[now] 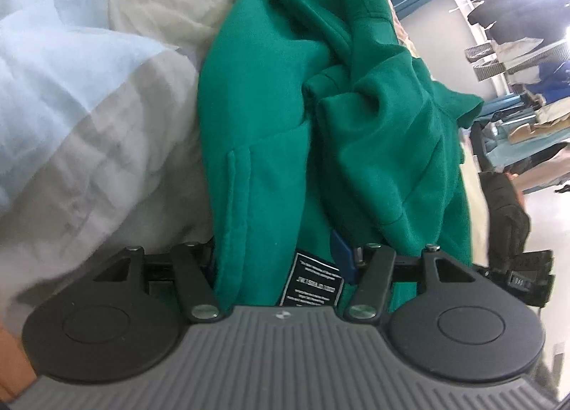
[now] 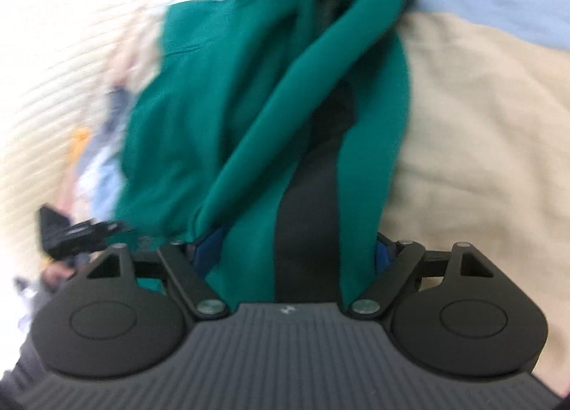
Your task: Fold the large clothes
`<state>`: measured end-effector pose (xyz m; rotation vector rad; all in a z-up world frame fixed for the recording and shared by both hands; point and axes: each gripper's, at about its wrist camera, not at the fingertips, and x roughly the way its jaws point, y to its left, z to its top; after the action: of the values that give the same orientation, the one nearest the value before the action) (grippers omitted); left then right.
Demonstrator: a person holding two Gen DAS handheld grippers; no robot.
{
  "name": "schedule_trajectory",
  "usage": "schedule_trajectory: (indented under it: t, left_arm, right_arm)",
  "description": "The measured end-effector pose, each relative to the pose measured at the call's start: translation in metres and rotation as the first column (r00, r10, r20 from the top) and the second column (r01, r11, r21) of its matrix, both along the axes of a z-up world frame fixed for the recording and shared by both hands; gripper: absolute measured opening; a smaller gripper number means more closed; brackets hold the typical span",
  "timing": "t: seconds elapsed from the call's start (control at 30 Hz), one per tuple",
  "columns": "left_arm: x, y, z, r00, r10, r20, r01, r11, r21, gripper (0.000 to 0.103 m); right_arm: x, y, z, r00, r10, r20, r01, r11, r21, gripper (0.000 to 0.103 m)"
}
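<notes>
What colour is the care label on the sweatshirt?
Black with white print, sewn into the green sweatshirt; clearest in the left wrist view.

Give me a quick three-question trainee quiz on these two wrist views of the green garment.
1. True or false: the green hoodie lies flat and neatly folded.
2. What sits between the left gripper fingers: A) black care label, B) zipper, C) button?
3. What colour is the cloth under the hoodie in the right gripper view?

Key: 1 false, it is bunched; 2 A; 3 beige.
</notes>
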<state>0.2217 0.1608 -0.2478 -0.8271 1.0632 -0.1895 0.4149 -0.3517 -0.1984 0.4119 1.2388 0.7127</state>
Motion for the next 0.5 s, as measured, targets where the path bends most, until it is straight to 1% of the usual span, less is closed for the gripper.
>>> schedule_trajectory:
  t: [0.03,0.07,0.13,0.17,0.23,0.27,0.3,0.33,0.37,0.4,0.43,0.47,0.5]
  left_arm:
    - [0.001,0.002,-0.002,1.000,0.000,0.008,0.000,1.000,-0.018,0.063]
    - [0.000,0.003,-0.002,1.000,-0.002,0.019,0.002,0.999,-0.040,0.063]
    - [0.002,-0.002,-0.002,0.999,-0.022,0.049,0.026,0.996,-0.082,0.063]
    - [0.003,-0.004,-0.001,0.998,-0.036,0.053,0.040,0.996,-0.080,0.063]
    - [0.005,-0.012,0.001,0.998,-0.053,0.042,0.054,0.998,-0.015,0.063]
    - [0.006,-0.018,0.001,0.998,-0.061,0.030,0.060,0.998,0.027,0.060]
    - [0.006,-0.022,0.002,0.998,-0.064,0.029,0.062,0.996,0.071,0.051]
    - [0.006,-0.027,0.005,0.998,-0.062,0.028,0.058,0.991,0.120,0.045]
    - [0.006,-0.029,0.007,0.998,-0.059,0.027,0.055,0.987,0.149,0.031]
    - [0.005,-0.028,0.010,0.999,-0.045,0.030,0.039,0.986,0.159,0.018]
    - [0.004,-0.025,0.012,0.999,-0.028,0.038,0.022,0.988,0.150,0.014]
    - [0.002,-0.020,0.017,0.999,-0.007,0.051,0.000,0.991,0.134,0.012]
    - [0.000,-0.015,0.021,0.998,0.015,0.068,-0.022,0.993,0.116,0.011]
  right_arm:
    - [0.000,0.003,-0.004,1.000,0.021,-0.013,-0.021,1.000,0.014,0.083]
    - [0.001,0.006,-0.006,0.999,0.035,-0.028,-0.034,0.999,0.005,0.083]
    - [0.000,0.017,-0.018,0.996,0.056,-0.065,-0.060,0.996,-0.062,0.083]
    - [0.001,0.023,-0.024,0.995,0.066,-0.073,-0.073,0.993,-0.094,0.083]
    - [-0.001,0.036,-0.022,0.994,0.100,-0.046,-0.106,0.982,-0.158,0.084]
    - [-0.003,0.043,-0.018,0.992,0.122,-0.028,-0.125,0.973,-0.193,0.083]
    - [-0.005,0.048,-0.014,0.990,0.140,-0.012,-0.139,0.964,-0.227,0.077]
    - [-0.008,0.052,-0.009,0.988,0.157,0.005,-0.150,0.953,-0.262,0.071]
    - [-0.011,0.055,-0.003,0.987,0.161,0.018,-0.149,0.948,-0.283,0.052]
    - [-0.009,0.057,0.003,0.988,0.154,0.033,-0.138,0.945,-0.298,0.030]
    - [-0.012,0.059,0.013,0.987,0.148,0.059,-0.123,0.942,-0.311,0.026]
    - [-0.016,0.059,0.025,0.984,0.150,0.096,-0.113,0.944,-0.308,0.021]
    - [-0.020,0.056,0.035,0.982,0.141,0.129,-0.098,0.951,-0.293,0.018]
